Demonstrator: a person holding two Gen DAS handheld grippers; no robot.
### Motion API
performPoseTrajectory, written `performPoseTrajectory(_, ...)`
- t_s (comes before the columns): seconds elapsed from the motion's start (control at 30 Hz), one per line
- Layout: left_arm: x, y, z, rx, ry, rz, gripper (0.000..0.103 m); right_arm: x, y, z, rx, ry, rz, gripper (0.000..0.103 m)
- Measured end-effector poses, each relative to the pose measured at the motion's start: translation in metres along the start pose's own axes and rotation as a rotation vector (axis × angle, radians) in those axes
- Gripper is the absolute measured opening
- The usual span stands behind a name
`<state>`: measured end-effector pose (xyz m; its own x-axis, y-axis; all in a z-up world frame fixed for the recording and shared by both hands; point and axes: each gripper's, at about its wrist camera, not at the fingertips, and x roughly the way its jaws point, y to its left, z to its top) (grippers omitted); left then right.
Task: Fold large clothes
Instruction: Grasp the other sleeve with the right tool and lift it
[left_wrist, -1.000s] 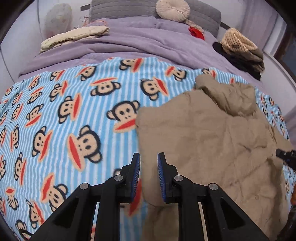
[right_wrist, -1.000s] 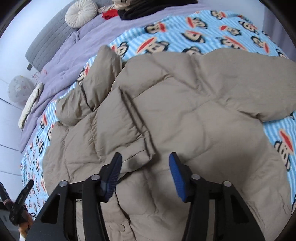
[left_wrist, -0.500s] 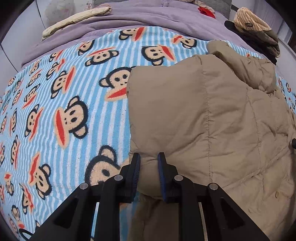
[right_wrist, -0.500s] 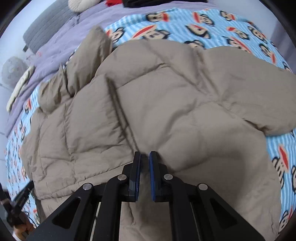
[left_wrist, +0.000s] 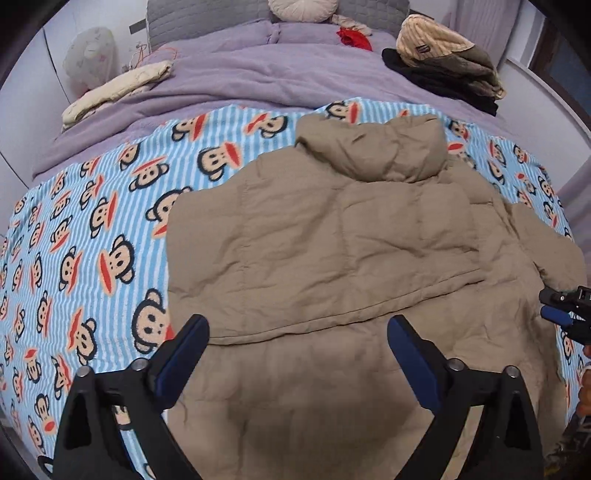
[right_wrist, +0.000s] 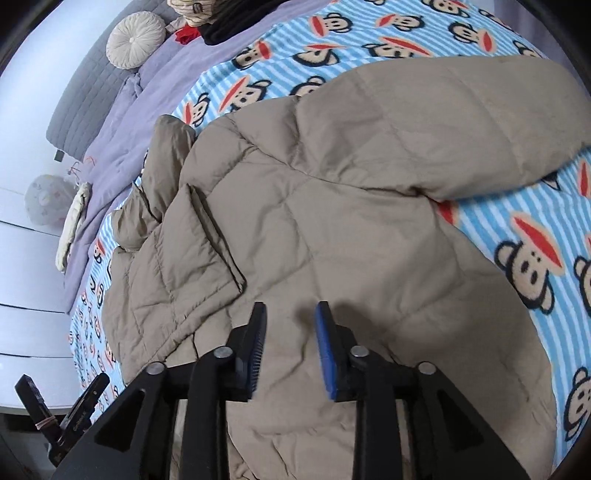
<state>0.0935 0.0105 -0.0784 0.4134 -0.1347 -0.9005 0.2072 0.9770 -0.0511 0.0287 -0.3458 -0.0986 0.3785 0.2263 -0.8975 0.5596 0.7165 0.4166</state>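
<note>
A tan puffer jacket (left_wrist: 332, 236) lies spread on the monkey-print blanket (left_wrist: 92, 221), hood (left_wrist: 373, 147) toward the pillows. Its left side is folded over onto the body, the folded edge running across just ahead of my left gripper (left_wrist: 295, 343), which is wide open and empty above the jacket's lower part. In the right wrist view the jacket (right_wrist: 351, 221) fills the middle, with the folded flap (right_wrist: 192, 258) at left and one sleeve (right_wrist: 443, 122) stretched out to the right. My right gripper (right_wrist: 290, 343) is open and empty just above the jacket's body.
A purple duvet (left_wrist: 258, 74) covers the head of the bed, with a round cushion (left_wrist: 303, 7), a cream folded cloth (left_wrist: 118, 88) at left and a pile of dark and striped clothes (left_wrist: 443, 66) at right. The right gripper shows at the left view's right edge (left_wrist: 565, 310).
Both grippers were shut on the jacket half a second ago and have opened and let go. The left side of the jacket now lies folded over the body. Both grippers have pulled back.
</note>
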Motion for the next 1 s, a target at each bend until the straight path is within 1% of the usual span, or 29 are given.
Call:
performPoseTrajectory(0.1, -0.002, -0.033, 0.000, 0.029, 0.030, -0.031, 0.098, -0.014, -0.021, -0.003, 0.026, 0.000, 0.010, 0.049)
performPoseTrajectory(0.13, -0.002, -0.044, 0.000, 0.032, 0.044, -0.039, 0.098, -0.017, -0.028, -0.003, 0.033, 0.000, 0.011, 0.050)
performPoseTrajectory(0.17, -0.001, -0.054, 0.000, 0.036, 0.055, -0.041, 0.098, -0.020, -0.035, -0.003, 0.041, -0.001, 0.012, 0.055)
performPoseTrajectory(0.27, -0.003, -0.083, 0.000, 0.056, 0.056, -0.012, 0.098, -0.030, -0.057, -0.001, 0.063, -0.008, 0.020, 0.062)
performPoseTrajectory(0.33, -0.004, -0.098, 0.000, 0.060, 0.053, -0.011, 0.098, -0.037, -0.072, 0.003, 0.075, -0.018, 0.031, 0.071)
performPoseTrajectory(0.37, -0.003, -0.106, 0.000, 0.063, 0.059, -0.013, 0.098, -0.040, -0.079, 0.005, 0.076, -0.021, 0.037, 0.081)
performPoseTrajectory(0.4, -0.001, -0.114, -0.001, 0.066, 0.068, -0.013, 0.098, -0.044, -0.087, 0.007, 0.077, -0.026, 0.035, 0.085)
performPoseTrajectory(0.47, 0.002, -0.129, -0.002, 0.074, 0.081, -0.015, 0.098, -0.049, -0.098, 0.010, 0.083, -0.034, 0.036, 0.086)
performPoseTrajectory(0.63, 0.008, -0.162, -0.006, 0.112, 0.107, -0.009, 0.098, -0.058, -0.139, 0.021, 0.151, -0.069, 0.067, 0.088)
performPoseTrajectory(0.73, 0.013, -0.176, -0.008, 0.125, 0.123, -0.009, 0.098, -0.061, -0.159, 0.028, 0.183, -0.093, 0.062, 0.088)
performPoseTrajectory(1.0, 0.024, -0.205, -0.010, 0.154, 0.150, -0.011, 0.098, -0.061, -0.210, 0.051, 0.311, -0.129, 0.151, 0.088)
